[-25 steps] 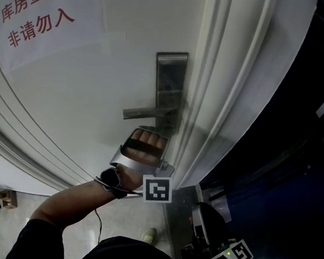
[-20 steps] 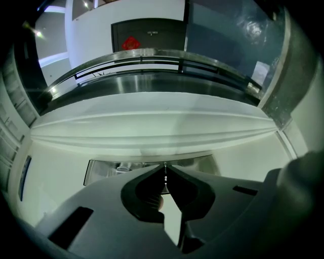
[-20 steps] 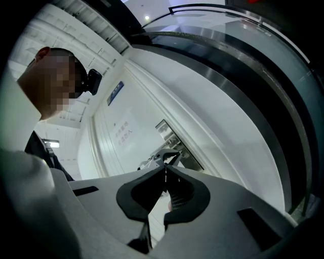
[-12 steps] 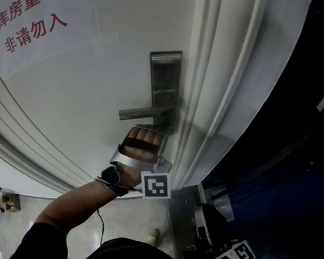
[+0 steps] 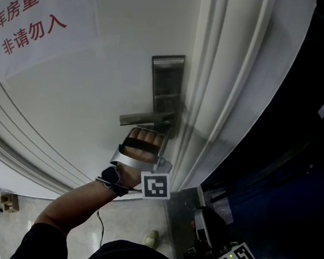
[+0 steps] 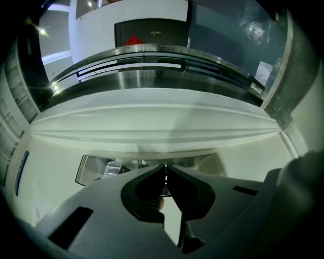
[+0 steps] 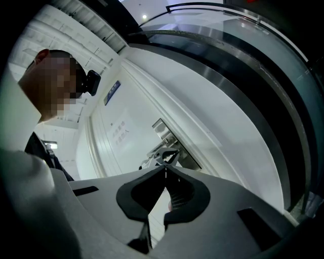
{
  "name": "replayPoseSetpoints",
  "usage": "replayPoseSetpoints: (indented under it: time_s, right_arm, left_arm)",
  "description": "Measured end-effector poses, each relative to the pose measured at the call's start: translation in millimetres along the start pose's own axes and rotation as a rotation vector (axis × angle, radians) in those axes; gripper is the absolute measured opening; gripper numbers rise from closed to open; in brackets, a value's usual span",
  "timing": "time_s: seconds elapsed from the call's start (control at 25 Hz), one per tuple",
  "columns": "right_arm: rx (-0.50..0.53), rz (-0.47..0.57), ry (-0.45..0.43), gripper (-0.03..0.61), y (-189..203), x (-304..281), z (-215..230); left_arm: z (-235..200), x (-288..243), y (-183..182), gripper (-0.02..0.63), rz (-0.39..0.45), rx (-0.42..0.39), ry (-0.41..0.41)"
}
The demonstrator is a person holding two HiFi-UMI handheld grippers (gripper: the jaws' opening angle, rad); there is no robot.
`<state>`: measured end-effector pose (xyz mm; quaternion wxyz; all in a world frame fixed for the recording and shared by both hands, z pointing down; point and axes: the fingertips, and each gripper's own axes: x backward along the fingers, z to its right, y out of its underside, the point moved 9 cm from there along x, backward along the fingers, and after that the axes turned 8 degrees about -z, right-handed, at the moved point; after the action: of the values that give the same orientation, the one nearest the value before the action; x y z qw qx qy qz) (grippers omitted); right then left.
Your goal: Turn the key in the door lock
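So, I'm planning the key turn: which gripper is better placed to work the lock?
Left. The left gripper sits at the lock plate just under the lever handle, jaws together; the right gripper hangs low, away from the door.

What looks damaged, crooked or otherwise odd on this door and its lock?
Nothing stands out. The lock plate runs parallel to the door edge, and its lever sticks out square to it. The left gripper, shut, sits just below the lever.
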<state>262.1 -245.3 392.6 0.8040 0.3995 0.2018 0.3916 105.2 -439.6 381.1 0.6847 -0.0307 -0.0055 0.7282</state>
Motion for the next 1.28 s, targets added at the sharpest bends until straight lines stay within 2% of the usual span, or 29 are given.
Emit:
replayPoseSetpoints:
  time_s: [0.68, 1.08, 1.28]
  right_arm:
    - [0.013, -0.020, -0.005, 0.015, 1, -15, -7]
    - [0.036, -0.015, -0.011, 0.015, 0, -6, -20]
    - [0.048, -0.028, -0.013, 0.016, 1, -8, -26]
  left_arm:
    - [-1, -8, 5, 0.011, 0.037, 0.005, 0.017]
    - [4, 14, 2, 0.046, 0.097, 0.053, 0.019]
    - [0, 43, 3, 0.046, 0.151, 0.131, 0.012]
